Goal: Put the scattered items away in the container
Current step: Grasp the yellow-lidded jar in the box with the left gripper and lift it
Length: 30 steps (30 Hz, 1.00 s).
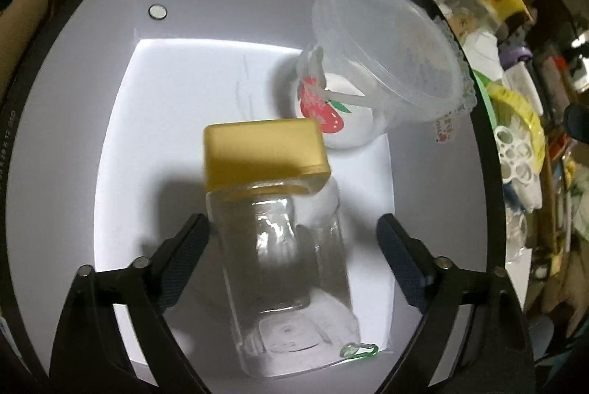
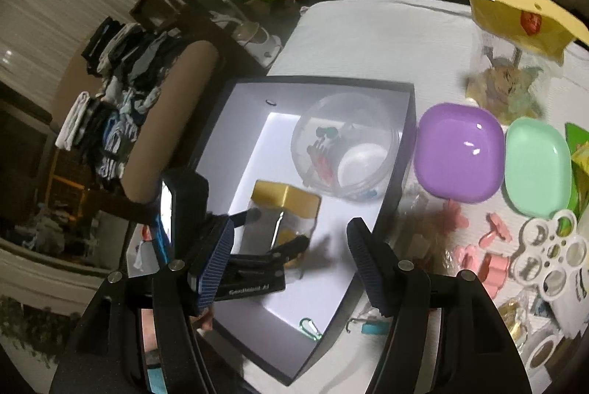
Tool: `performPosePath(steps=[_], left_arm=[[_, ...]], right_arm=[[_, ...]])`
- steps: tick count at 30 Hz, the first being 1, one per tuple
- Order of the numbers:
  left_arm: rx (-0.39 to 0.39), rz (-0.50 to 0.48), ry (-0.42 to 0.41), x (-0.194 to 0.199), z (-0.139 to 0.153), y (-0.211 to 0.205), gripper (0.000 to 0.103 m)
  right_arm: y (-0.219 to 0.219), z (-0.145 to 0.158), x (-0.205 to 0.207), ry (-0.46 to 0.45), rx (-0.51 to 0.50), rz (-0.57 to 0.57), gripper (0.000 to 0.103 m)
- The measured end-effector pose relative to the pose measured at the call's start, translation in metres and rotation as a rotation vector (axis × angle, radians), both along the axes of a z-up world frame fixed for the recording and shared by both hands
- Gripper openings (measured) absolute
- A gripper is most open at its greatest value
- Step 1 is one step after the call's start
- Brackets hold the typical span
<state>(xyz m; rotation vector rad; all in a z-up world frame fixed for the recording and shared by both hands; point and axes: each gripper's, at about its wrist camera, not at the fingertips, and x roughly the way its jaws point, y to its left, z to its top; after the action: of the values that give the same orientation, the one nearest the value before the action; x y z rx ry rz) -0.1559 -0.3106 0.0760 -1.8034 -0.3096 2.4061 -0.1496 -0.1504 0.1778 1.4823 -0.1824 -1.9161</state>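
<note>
From the left wrist view, the left hand-held gripper (image 1: pixel 292 247) is wide open inside the box (image 1: pixel 55 99). A clear jar (image 1: pixel 287 283) with a yellow lid (image 1: pixel 263 155) sits on the white floor of the box, right between the two fingers. One finger (image 1: pixel 184 254) is just beside the jar and may be touching it. The other finger is apart from it. Behind the jar, a clear tub (image 1: pixel 386 63) with a strawberry picture lies tipped on its side. A small green clip (image 1: pixel 359 350) lies in the box, near the bottom of the jar.

From the right wrist view, the right hand-held gripper (image 2: pixel 291 265) is also wide open and holds nothing. It hangs above the near side of the box (image 2: pixel 401 173). The jar (image 2: pixel 291 210) and the tub (image 2: pixel 346 147) are both inside. Beside the box, on the bed (image 2: pixel 368 37), more things wait: a purple dish (image 2: pixel 458 151), a green dish (image 2: pixel 537 166), pink bits (image 2: pixel 493 247), a white ring tray (image 2: pixel 548 265) and a yellow bag (image 2: pixel 515 15).

I think the jar has just been put in the box. Next, the left one should lift clear without knocking the jar over. Then an open gripper should go to something beside the box, like the pink bits, and close on it.
</note>
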Motion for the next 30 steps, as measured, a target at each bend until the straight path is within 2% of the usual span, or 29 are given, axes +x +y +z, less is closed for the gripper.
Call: performPosePath(steps=[1,2,6,9,13,15,17,18,21,25,27,28,30], left_arm=[[-0.007,-0.002,0.008,0.000,0.001,0.002,0.065],[-0.009,-0.007,0.013,-0.001,0.001,0.005,0.063],[0.005,0.008,0.043,0.002,0.007,0.001,0.062],[0.061,0.048,0.112,0.013,0.029,-0.013,0.062],[0.216,0.034,0.252,0.034,0.065,-0.031,0.062],[0.355,-0.007,0.297,0.045,0.075,-0.037,0.062],[0.493,-0.041,0.318,0.047,0.076,-0.042,0.062],[0.526,-0.052,0.324,0.048,0.075,-0.042,0.062],[0.551,-0.062,0.315,0.041,0.069,-0.035,0.062],[0.637,-0.077,0.344,0.039,0.072,-0.032,0.054],[0.681,-0.086,0.365,0.041,0.076,-0.032,0.051],[0.676,-0.089,0.366,0.041,0.076,-0.032,0.051],[0.628,-0.081,0.340,0.041,0.071,-0.031,0.051]], right_arm=[[0.002,-0.002,0.001,-0.005,0.000,-0.001,0.067],[0.004,-0.004,0.002,-0.008,-0.001,-0.004,0.067],[0.014,-0.007,0.003,-0.026,-0.023,-0.019,0.067],[0.018,-0.006,0.003,-0.033,-0.042,-0.023,0.067],[0.021,-0.001,-0.002,-0.074,-0.162,-0.007,0.068],[0.019,0.002,-0.003,-0.082,-0.237,0.028,0.068],[0.012,0.004,-0.003,-0.063,-0.259,0.057,0.080],[0.006,0.004,-0.003,-0.041,-0.242,0.063,0.082],[-0.008,-0.003,-0.006,-0.027,-0.200,0.072,0.082],[-0.013,-0.021,-0.011,-0.104,-0.171,0.041,0.082],[-0.006,-0.028,-0.013,-0.149,-0.198,0.008,0.083],[-0.002,-0.031,-0.015,-0.174,-0.220,-0.011,0.084],[0.001,-0.037,-0.016,-0.190,-0.190,-0.028,0.084]])
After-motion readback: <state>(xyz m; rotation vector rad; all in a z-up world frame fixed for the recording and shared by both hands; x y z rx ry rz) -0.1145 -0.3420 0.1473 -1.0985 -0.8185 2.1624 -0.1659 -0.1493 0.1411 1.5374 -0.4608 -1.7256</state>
